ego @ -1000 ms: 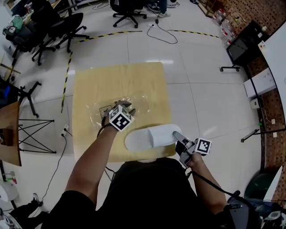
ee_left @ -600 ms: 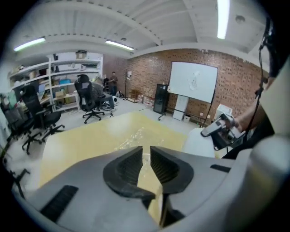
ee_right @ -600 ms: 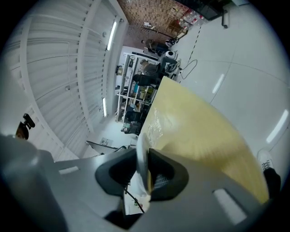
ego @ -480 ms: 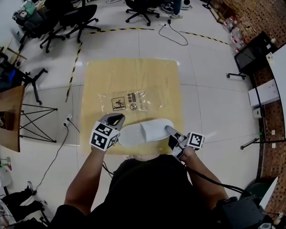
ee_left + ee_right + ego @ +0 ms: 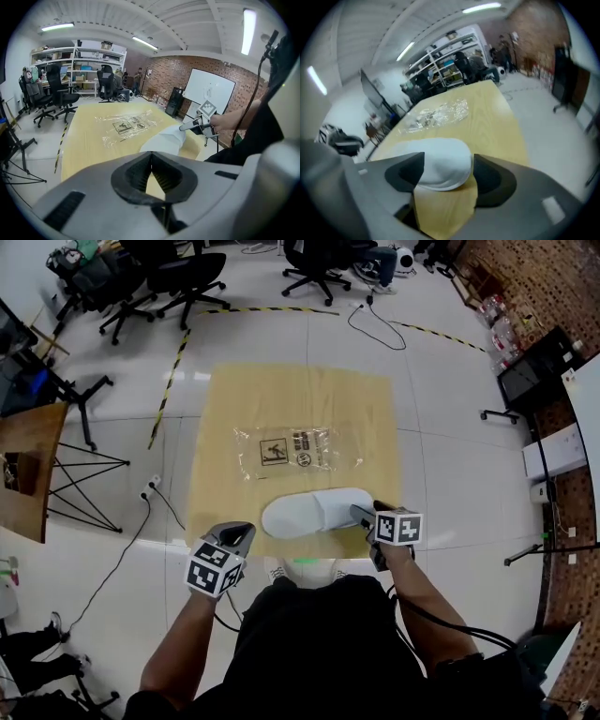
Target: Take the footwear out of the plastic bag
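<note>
A white slipper (image 5: 314,514) lies flat on the yellow table (image 5: 291,399) near its front edge, outside the clear plastic bag (image 5: 298,452), which lies flat further back. My right gripper (image 5: 361,515) is at the slipper's right end. Its jaws have just been opening and stand wide, with the slipper's rounded end (image 5: 440,164) between them and not pressed. My left gripper (image 5: 241,531) hangs off the table's front left corner. Its jaws have just been closing and are shut on nothing (image 5: 151,168). The left gripper view also shows the slipper (image 5: 166,140), the bag (image 5: 126,125) and the right gripper (image 5: 197,124).
Office chairs (image 5: 178,273) stand beyond the table. A black folding stand (image 5: 80,474) and a wooden table (image 5: 23,474) are on the left. A cable (image 5: 164,502) and striped tape (image 5: 173,367) lie on the white floor.
My left gripper has pulled back from the bag to the table's front left corner and shut. The right gripper has opened and let go of the slipper, which now rests on the table.
</note>
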Tool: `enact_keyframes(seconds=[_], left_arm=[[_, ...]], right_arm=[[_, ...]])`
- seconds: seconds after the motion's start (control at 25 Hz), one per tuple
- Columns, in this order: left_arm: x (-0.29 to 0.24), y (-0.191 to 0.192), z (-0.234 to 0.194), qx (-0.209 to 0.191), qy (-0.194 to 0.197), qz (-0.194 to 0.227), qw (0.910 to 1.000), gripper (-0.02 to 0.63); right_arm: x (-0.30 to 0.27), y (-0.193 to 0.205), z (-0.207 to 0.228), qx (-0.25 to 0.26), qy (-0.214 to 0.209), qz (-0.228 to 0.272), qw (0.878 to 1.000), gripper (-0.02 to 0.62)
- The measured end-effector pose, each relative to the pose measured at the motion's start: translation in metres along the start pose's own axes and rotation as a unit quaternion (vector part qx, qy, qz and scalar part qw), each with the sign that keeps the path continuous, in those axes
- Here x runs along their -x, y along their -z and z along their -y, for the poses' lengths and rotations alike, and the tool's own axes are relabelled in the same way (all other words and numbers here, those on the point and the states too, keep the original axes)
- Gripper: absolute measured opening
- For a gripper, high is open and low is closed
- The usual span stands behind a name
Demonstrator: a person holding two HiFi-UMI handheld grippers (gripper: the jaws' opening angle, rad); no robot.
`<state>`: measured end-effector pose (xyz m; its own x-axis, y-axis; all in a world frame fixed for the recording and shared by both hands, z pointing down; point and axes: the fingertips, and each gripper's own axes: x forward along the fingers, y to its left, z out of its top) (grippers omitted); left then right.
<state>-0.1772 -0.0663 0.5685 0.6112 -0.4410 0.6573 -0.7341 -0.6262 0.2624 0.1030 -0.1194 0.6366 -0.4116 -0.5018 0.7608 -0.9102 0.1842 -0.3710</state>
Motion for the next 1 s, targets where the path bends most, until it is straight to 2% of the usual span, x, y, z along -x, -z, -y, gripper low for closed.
enact_keyframes(seconds=[0.08,0.12,0.2,0.24,0.28,0.36,0.4,0.52,0.64,0.76,0.84,1.0], left_arm=[[0.003,-0.001,0.007,0.007,-0.003,0.010,0.9999,0.008],[0.004,-0.005,0.012,0.015,-0.004,0.020,0.9997,0.008],[0.008,-0.011,0.023,0.034,-0.006,0.042,0.9985,0.008],[0.011,-0.012,0.031,0.043,-0.007,0.050,0.9978,0.008],[0.014,-0.012,0.039,0.051,-0.009,0.055,0.9971,0.008],[0.021,-0.008,0.060,0.065,-0.016,0.061,0.9959,0.008],[0.024,-0.005,0.074,0.073,-0.019,0.064,0.9951,0.008],[0.032,0.000,0.117,0.084,-0.026,0.078,0.9931,0.008],[0.037,0.003,0.158,0.083,-0.032,0.093,0.9917,0.008],[0.044,0.016,0.200,0.088,-0.030,0.103,0.9903,0.008],[0.048,0.028,0.222,0.078,-0.026,0.091,0.9924,0.008],[0.067,0.049,0.243,0.076,-0.032,0.084,0.9931,0.008]], right_arm=[[0.008,-0.006,0.006,0.078,0.065,-0.009,0.995,0.330],[0.015,-0.009,0.008,0.099,0.084,-0.007,0.992,0.336],[0.031,-0.011,0.003,0.109,0.080,0.008,0.991,0.336],[0.041,-0.010,-0.006,0.103,0.054,0.022,0.993,0.320],[0.054,-0.007,-0.017,0.091,0.019,0.040,0.995,0.259],[0.086,0.005,-0.032,0.061,-0.051,0.075,0.994,0.048],[0.104,0.014,-0.036,0.048,-0.079,0.086,0.992,0.002],[0.160,0.037,-0.049,0.023,-0.158,0.110,0.981,0.002],[0.198,0.060,-0.051,0.027,-0.208,0.118,0.971,0.002],[0.218,0.084,-0.053,0.035,-0.239,0.119,0.963,0.002],[0.226,0.092,-0.056,0.029,-0.253,0.121,0.959,0.002],[0.251,0.107,-0.075,0.037,-0.270,0.131,0.953,0.002]])
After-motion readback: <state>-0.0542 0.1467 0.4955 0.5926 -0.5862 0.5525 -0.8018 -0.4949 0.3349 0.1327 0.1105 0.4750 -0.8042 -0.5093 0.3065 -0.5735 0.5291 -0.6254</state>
